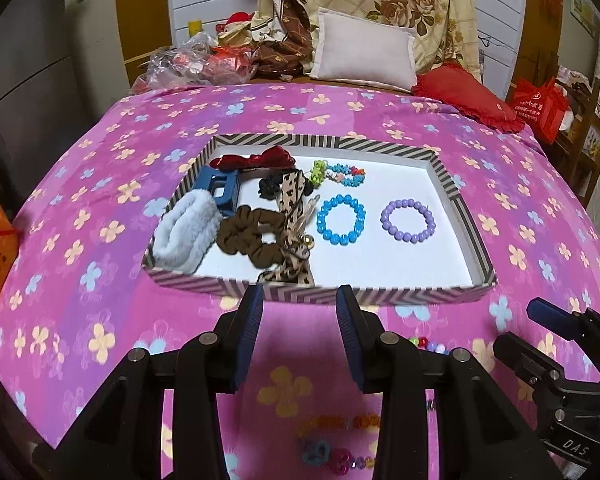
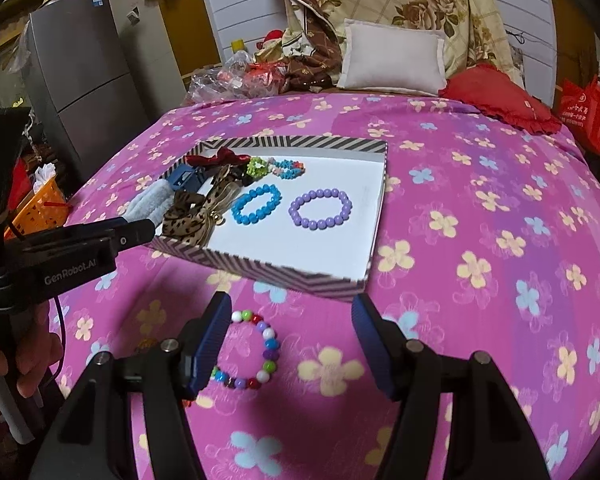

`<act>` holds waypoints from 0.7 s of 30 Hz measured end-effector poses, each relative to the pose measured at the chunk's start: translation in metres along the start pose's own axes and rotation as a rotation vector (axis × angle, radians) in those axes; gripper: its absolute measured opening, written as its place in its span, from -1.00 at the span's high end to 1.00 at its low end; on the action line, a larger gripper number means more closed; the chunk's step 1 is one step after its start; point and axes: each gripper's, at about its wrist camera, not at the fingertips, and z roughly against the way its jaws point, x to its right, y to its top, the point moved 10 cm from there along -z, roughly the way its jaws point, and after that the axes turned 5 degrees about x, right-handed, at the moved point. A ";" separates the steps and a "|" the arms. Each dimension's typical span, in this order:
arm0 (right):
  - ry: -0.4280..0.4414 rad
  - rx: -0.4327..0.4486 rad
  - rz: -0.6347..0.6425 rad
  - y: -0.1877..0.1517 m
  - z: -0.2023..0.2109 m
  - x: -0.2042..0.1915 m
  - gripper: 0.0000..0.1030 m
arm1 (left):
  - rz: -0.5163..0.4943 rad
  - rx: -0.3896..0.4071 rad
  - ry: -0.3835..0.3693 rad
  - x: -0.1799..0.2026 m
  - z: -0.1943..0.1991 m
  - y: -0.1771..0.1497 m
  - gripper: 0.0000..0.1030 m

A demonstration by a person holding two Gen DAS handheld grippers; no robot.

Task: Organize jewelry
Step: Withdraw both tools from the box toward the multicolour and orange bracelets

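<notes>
A: Both claws hang over the bed just short of the tray, and the piece to watch is the multicolour bracelet. It lies on the bedspread, just outside the tray's near wall.

B: The right claw is on it. Jaws stand wide with nothing in them, and the bracelet sits between the two pads, tight against the left finger and well clear of the other.

A: So off-centre. I'd say the claw wants a nudge toward its left finger's side before it closes.

B: Agreed. The bracelet lies flat, a near-round ring slightly longer toward the tray. No real pointing end, so any side of the loop would do for a pinch.

A: And the left claw?

B: Half open, empty, over bare bedspread at the tray's near wall. More beaded pieces lie below it, further from the tray, but they're blurred and I can't sort them out.

A: Inside the tray, the blue bracelet and purple bracelet lie side by side, apart, on the white floor. Scrunchies and clips crowd the left end.

B: The right is plainly nearer the multicolour one. There's open floor right of the purple one, which looks like the natural landing spot.
</notes>
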 end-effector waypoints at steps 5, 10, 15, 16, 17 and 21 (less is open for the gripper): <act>0.004 -0.007 -0.001 -0.009 0.009 -0.007 -0.28 | 0.002 -0.001 0.004 -0.002 0.008 -0.011 0.18; 0.004 -0.015 0.001 -0.014 0.014 -0.010 -0.29 | 0.003 -0.001 0.007 -0.004 0.015 -0.020 0.18; 0.004 -0.020 0.005 -0.022 0.022 -0.011 -0.31 | 0.007 -0.005 0.006 -0.006 0.021 -0.031 0.18; 0.004 -0.021 0.006 -0.024 0.024 -0.012 -0.31 | 0.007 -0.007 0.006 -0.006 0.023 -0.034 0.18; 0.003 -0.021 0.008 -0.026 0.026 -0.012 -0.31 | 0.007 -0.007 0.006 -0.006 0.024 -0.037 0.18; 0.004 -0.019 0.010 -0.031 0.031 -0.013 -0.31 | 0.011 -0.010 0.004 -0.007 0.031 -0.047 0.18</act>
